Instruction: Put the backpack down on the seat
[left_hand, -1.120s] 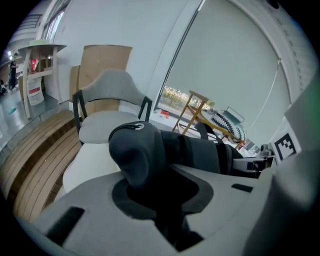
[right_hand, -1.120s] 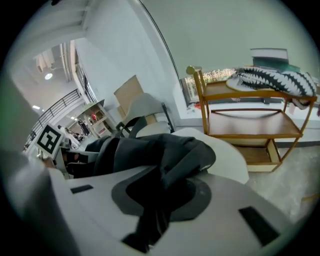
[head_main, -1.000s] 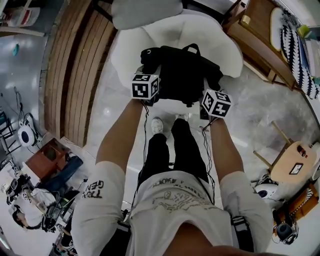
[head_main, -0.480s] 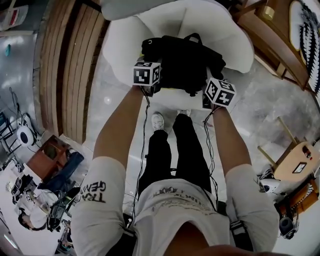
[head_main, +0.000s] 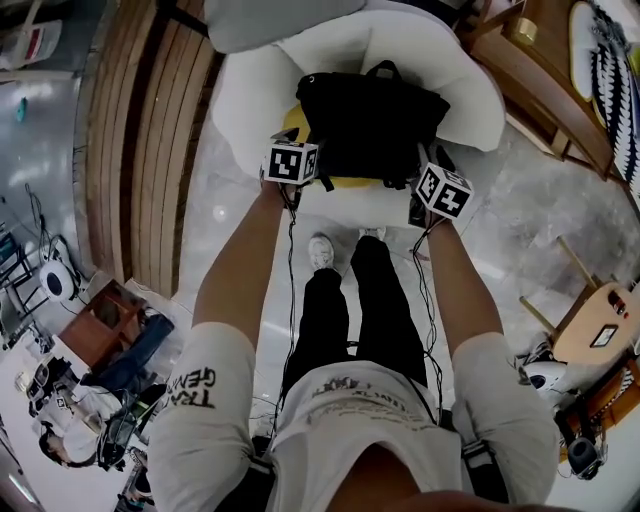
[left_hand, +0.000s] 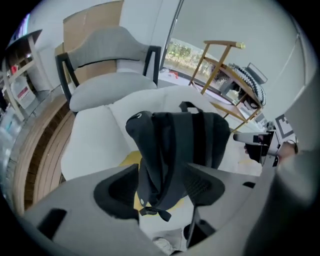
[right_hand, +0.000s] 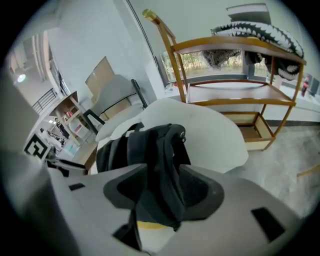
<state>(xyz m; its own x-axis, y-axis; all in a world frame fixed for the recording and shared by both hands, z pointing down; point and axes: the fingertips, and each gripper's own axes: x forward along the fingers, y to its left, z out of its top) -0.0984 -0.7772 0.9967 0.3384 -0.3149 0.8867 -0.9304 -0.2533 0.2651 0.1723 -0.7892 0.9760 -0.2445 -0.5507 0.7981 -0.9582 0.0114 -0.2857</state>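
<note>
The backpack (head_main: 372, 125) stands on a yellow cushion (head_main: 345, 183) on the white chair's seat (head_main: 250, 90). The left claw (left_hand: 161, 186) and right claw (right_hand: 165, 192) are both opening, with its fabric hanging between their pads. The fabric may be brushing one pad; it's hard to tell. If it catches when the claws pull back, the bag could tip forward off the seat.

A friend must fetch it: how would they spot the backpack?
Find the white armchair beside the wooden shelf. In it, over a yellow cushion, sits the backpack: the only black thing there, with a carry loop on top.
</note>
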